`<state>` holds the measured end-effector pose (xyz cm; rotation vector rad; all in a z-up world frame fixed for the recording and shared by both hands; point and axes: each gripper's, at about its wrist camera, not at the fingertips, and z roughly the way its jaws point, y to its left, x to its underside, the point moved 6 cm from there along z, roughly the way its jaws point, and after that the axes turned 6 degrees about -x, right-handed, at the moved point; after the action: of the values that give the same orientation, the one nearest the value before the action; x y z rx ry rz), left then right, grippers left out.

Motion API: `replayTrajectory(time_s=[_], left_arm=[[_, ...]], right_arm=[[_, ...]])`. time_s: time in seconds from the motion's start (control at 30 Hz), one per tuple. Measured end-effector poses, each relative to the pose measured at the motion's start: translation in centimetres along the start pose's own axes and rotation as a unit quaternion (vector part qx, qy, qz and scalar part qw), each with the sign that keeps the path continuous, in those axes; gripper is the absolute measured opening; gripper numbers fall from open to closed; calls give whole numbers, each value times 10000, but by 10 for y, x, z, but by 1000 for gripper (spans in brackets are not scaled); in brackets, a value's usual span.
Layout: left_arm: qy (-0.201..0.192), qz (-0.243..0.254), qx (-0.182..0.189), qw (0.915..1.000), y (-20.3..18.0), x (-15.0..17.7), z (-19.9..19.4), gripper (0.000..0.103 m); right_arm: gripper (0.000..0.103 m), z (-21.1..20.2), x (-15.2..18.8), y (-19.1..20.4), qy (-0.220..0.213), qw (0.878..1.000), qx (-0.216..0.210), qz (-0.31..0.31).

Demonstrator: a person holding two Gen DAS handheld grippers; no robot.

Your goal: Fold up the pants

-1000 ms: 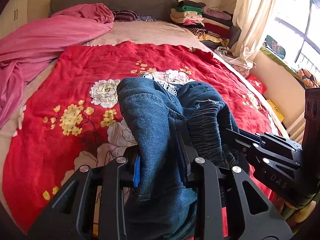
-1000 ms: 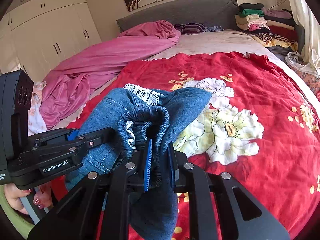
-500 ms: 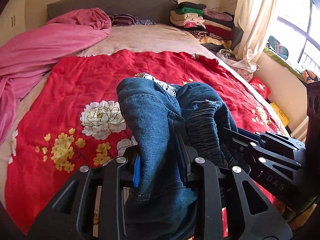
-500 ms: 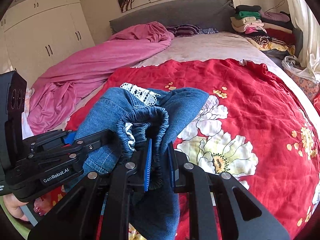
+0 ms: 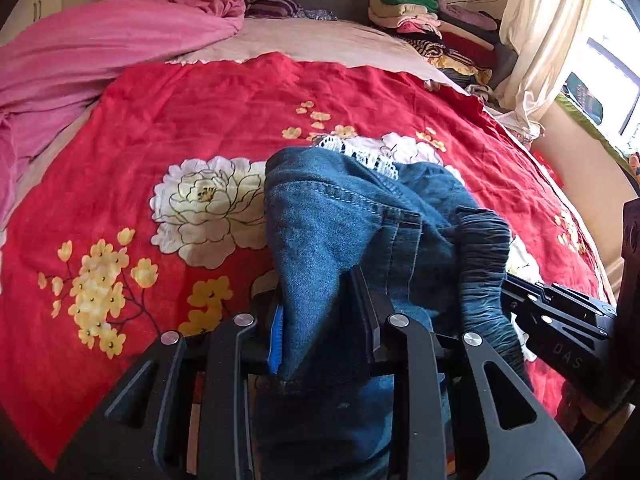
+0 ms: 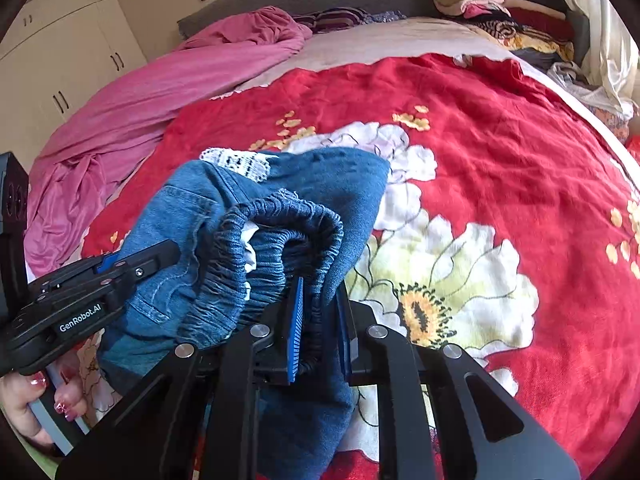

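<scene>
Got my left tool point(image 5: 324, 320) clamped tight on a denim fold of the pants point(image 5: 340, 232), and my right tool point(image 6: 318, 316) pinching the elastic waistband point(image 6: 280, 216). Pants are bunched up between them, held above the red floral blanket point(image 5: 180, 120) on the bed.

A pair of blue denim pants point(image 5: 328, 240) with a gathered elastic waistband point(image 6: 280, 216) hangs bunched above a red floral bedspread, lifted off it. The waistband curls into a loop, its puckered edge facing the right wrist view, with a scrap of white lining showing inside. A patch pocket with pale stitching point(image 6: 176, 216) sits on the left side of the bundle. White lace trim point(image 6: 236, 162) peeks over the far top edge. Loose denim drapes downward below the pinched folds.
</scene>
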<state>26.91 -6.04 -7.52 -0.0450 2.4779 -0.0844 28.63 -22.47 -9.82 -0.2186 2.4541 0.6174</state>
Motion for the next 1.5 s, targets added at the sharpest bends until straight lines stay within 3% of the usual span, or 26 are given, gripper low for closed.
replayTrajectory(time_s=[0.07,0.17,0.47,0.93,1.13,1.2,1.5], left_arm=[[59,-31,-40,10000,7,6,4,29],[99,-57,-73,9999,14,12,5,39],[81,-47,-143,9999,26,24,-9,51],[-45,-63,-213,9997,35,50,-51,61],[-87,-5,-100,9999,31,74,-75,64],[-85,23,-38,10000,28,84,-82,67],[-231,113,-26,9997,22,117,-115,85]], right_arm=[[19,3,6,-9,79,9998,52,188],[32,0,10,-16,59,9993,71,365],[52,-21,20,-19,-3,9989,390,266],[67,-70,53,-6,-232,9985,493,75],[80,-95,72,11,-385,9981,460,-99],[87,-103,78,15,-456,9975,520,-164],[89,-133,97,33,-658,9955,581,-370]])
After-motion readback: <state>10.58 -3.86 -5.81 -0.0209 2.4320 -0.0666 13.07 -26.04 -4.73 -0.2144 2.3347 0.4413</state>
